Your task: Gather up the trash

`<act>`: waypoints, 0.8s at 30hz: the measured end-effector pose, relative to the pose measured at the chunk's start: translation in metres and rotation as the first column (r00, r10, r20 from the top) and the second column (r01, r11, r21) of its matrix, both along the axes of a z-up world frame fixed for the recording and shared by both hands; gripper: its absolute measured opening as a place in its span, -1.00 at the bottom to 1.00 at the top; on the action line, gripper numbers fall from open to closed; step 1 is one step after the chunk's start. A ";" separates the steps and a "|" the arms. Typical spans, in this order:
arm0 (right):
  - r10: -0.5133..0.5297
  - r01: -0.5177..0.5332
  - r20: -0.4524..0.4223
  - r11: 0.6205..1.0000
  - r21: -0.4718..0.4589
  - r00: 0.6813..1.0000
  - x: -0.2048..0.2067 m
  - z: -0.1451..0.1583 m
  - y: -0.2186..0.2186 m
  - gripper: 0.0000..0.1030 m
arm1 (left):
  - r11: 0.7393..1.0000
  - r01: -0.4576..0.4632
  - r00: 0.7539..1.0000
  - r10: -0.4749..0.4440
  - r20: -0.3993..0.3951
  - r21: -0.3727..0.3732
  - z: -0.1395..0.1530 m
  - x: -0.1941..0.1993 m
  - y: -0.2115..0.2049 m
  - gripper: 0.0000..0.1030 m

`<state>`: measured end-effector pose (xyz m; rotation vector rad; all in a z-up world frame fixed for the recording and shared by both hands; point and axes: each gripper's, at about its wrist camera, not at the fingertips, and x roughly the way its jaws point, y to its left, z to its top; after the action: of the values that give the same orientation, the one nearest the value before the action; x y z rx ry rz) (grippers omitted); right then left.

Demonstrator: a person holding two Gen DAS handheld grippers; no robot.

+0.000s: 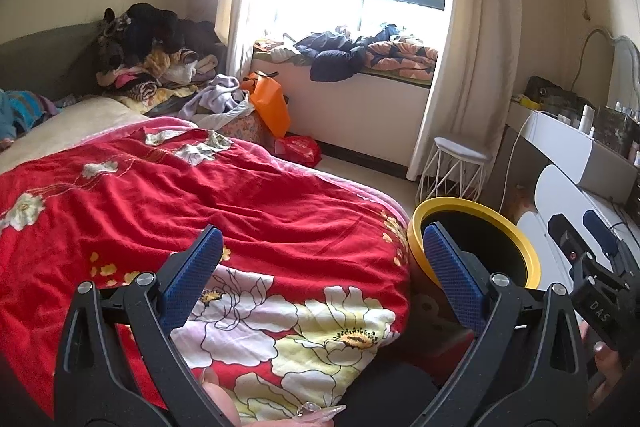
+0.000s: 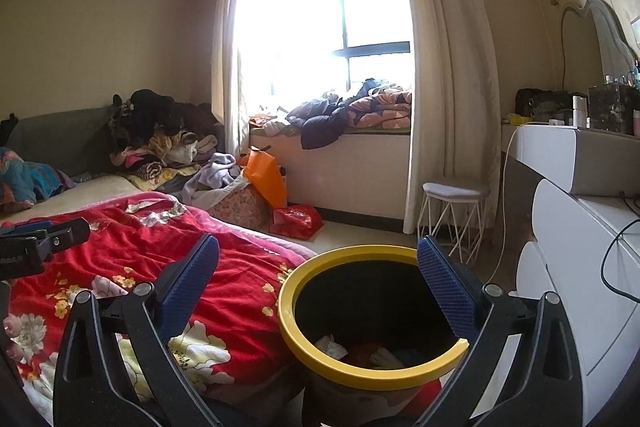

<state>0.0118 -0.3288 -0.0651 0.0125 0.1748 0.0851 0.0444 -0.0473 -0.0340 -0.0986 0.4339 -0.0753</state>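
Note:
My left gripper point(image 1: 320, 247) stands open over a red floral quilt point(image 1: 160, 211), nothing between its blue pads. My right gripper point(image 2: 320, 267) is open too, hanging just above a black bin with a yellow rim point(image 2: 360, 373). White crumpled paper point(image 2: 330, 345) and other scraps lie in the bin's bottom. The bin point(image 1: 460, 205) stands on the floor against the bed's corner. Pale crumpled-looking patches point(image 2: 154, 217) lie far up the quilt; I cannot tell whether they are paper or print. Each gripper shows in the other's view, the right one point(image 1: 580, 227) and the left one point(image 2: 52, 233).
Piled clothes point(image 1: 148, 59) cover the bed's far end. An orange bag point(image 1: 270, 103) and a red bag point(image 1: 298, 149) sit on the floor by the window seat. A white wire stool point(image 2: 454, 215) and a white dresser point(image 2: 560, 227) with a dangling cable stand to the right.

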 end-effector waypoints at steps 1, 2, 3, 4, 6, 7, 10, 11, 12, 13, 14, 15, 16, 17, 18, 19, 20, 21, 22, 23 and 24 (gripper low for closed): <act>-0.001 0.001 -0.004 1.000 0.001 1.000 0.000 -0.001 0.000 0.87 | 1.000 0.000 1.000 0.000 0.002 0.000 0.000 0.000 0.000 0.79; -0.001 0.001 -0.005 1.000 0.002 1.000 0.000 -0.001 0.000 0.87 | 1.000 0.000 1.000 0.000 0.003 0.001 0.000 0.000 0.000 0.79; -0.001 0.001 -0.005 1.000 0.003 1.000 0.001 -0.002 0.000 0.87 | 1.000 -0.001 1.000 0.001 0.005 0.000 0.000 -0.001 0.000 0.79; -0.002 0.002 -0.005 1.000 0.004 1.000 0.001 -0.002 0.000 0.87 | 1.000 -0.001 1.000 0.001 0.005 -0.001 0.001 0.000 0.000 0.79; -0.003 0.003 -0.005 1.000 0.004 1.000 0.002 -0.002 0.000 0.87 | 1.000 0.001 1.000 -0.001 0.005 -0.002 0.001 0.000 0.000 0.79; -0.004 0.004 -0.005 1.000 0.004 1.000 0.002 -0.002 -0.001 0.87 | 1.000 0.000 1.000 0.000 0.005 -0.002 0.001 0.000 0.000 0.79; -0.006 0.006 -0.005 1.000 0.003 1.000 0.001 -0.002 -0.001 0.87 | 1.000 0.002 1.000 -0.002 0.005 -0.005 0.001 0.000 0.000 0.79; -0.008 0.008 -0.007 1.000 0.003 1.000 0.002 -0.003 -0.001 0.87 | 1.000 0.003 1.000 -0.003 0.006 -0.006 0.002 0.000 0.000 0.79; -0.009 0.009 -0.009 1.000 0.005 1.000 0.003 -0.003 -0.002 0.87 | 1.000 0.002 1.000 -0.002 0.007 -0.005 0.003 0.000 0.000 0.79; -0.011 0.011 -0.008 1.000 0.005 1.000 0.003 -0.003 -0.002 0.87 | 1.000 0.000 1.000 0.000 0.009 -0.007 0.003 0.000 0.000 0.79; -0.014 0.014 -0.007 1.000 0.007 1.000 0.003 -0.003 -0.002 0.87 | 1.000 0.002 1.000 -0.002 0.009 -0.009 0.004 0.000 -0.001 0.79; -0.015 0.015 -0.007 1.000 0.008 1.000 0.002 -0.004 -0.002 0.87 | 1.000 0.001 1.000 -0.001 0.010 -0.010 0.004 0.000 -0.001 0.79; -0.015 0.016 -0.009 1.000 0.011 1.000 0.002 -0.004 -0.002 0.87 | 1.000 0.001 1.000 -0.001 0.011 -0.010 0.004 -0.001 -0.001 0.79; -0.015 0.015 -0.011 1.000 0.010 1.000 0.002 -0.004 -0.002 0.87 | 1.000 0.004 1.000 -0.004 0.010 -0.011 0.004 0.000 -0.001 0.79; -0.013 0.014 -0.010 1.000 0.009 1.000 0.002 -0.004 -0.003 0.87 | 1.000 0.006 1.000 -0.006 0.008 -0.011 0.004 0.000 -0.002 0.79; -0.014 0.014 -0.013 1.000 0.011 1.000 0.002 -0.004 -0.002 0.87 | 1.000 0.006 1.000 -0.006 0.009 -0.013 0.005 0.000 -0.001 0.79; -0.016 0.016 -0.012 1.000 0.013 1.000 0.002 -0.004 -0.003 0.87 | 1.000 0.007 1.000 -0.007 0.009 -0.013 0.005 0.000 -0.001 0.79; -0.018 0.018 -0.011 1.000 0.014 1.000 0.001 -0.004 -0.003 0.87 | 1.000 0.008 1.000 -0.008 0.010 -0.013 0.005 0.000 -0.002 0.79; -0.019 0.019 -0.010 1.000 0.015 1.000 0.001 -0.004 -0.002 0.87 | 1.000 0.007 1.000 -0.007 0.010 -0.012 0.005 0.000 -0.002 0.79; -0.020 0.020 -0.009 1.000 0.017 1.000 0.001 -0.005 -0.003 0.87 | 1.000 0.008 1.000 -0.008 0.011 -0.015 0.005 0.000 -0.002 0.79; -0.021 0.021 -0.010 1.000 0.018 1.000 0.001 -0.005 -0.004 0.87 | 1.000 0.008 1.000 -0.008 0.011 -0.015 0.005 0.000 -0.003 0.79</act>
<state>0.0129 -0.3323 -0.0703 0.0325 0.1838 0.0658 0.0440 -0.0498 -0.0285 -0.1115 0.4227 -0.0870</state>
